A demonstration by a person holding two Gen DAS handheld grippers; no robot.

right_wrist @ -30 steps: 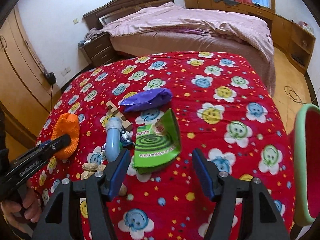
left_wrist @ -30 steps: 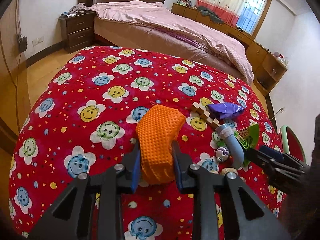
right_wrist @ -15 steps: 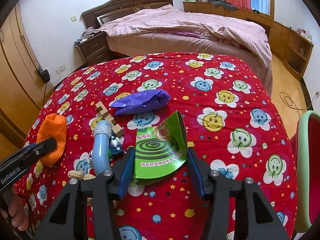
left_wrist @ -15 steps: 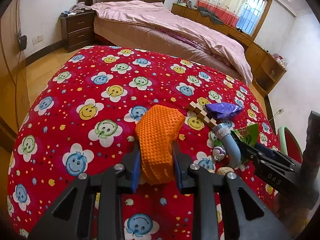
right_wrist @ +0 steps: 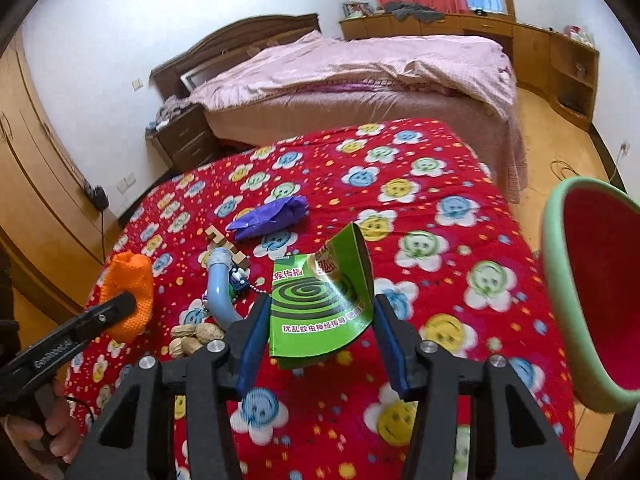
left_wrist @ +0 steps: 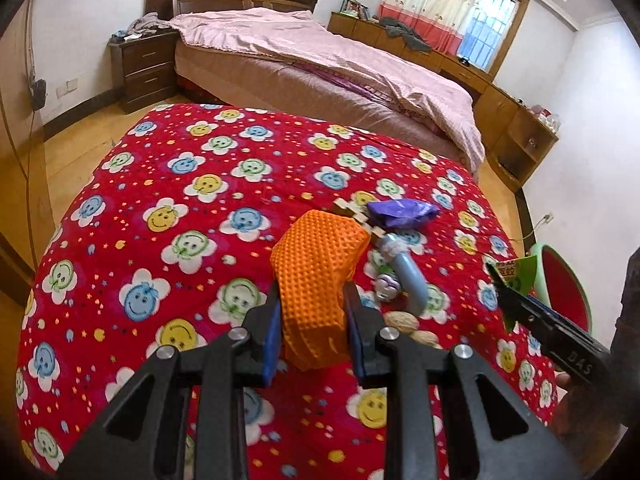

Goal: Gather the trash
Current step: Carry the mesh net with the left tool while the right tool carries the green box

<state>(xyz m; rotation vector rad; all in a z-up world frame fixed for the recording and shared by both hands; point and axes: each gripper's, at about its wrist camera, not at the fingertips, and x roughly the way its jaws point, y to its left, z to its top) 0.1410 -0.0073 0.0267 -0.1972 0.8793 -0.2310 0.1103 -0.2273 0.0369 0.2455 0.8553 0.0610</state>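
My left gripper (left_wrist: 314, 320) is shut on an orange waffle-textured cloth (left_wrist: 316, 264), held just above the red smiley tablecloth (left_wrist: 180, 220). My right gripper (right_wrist: 320, 320) is shut on a flattened green mosquito-coil box (right_wrist: 316, 300), lifted off the cloth. A red bin with a green rim (right_wrist: 554, 280) stands beside the table on the right. In the right wrist view, the orange cloth (right_wrist: 130, 280) shows at the far left. The left wrist view shows the green box (left_wrist: 520, 272) near the bin's rim (left_wrist: 538, 264).
On the table lie a purple bag (right_wrist: 272, 216), a bent blue pipe (right_wrist: 218, 284), a wooden puzzle piece (right_wrist: 218, 238), a small toy on a chain (right_wrist: 239, 276) and several nuts (right_wrist: 192, 334). A bed (left_wrist: 320, 60) stands behind.
The right gripper's jaws closed on the green box and lifted it off the table toward the bin. The left gripper rose a little with the orange cloth.
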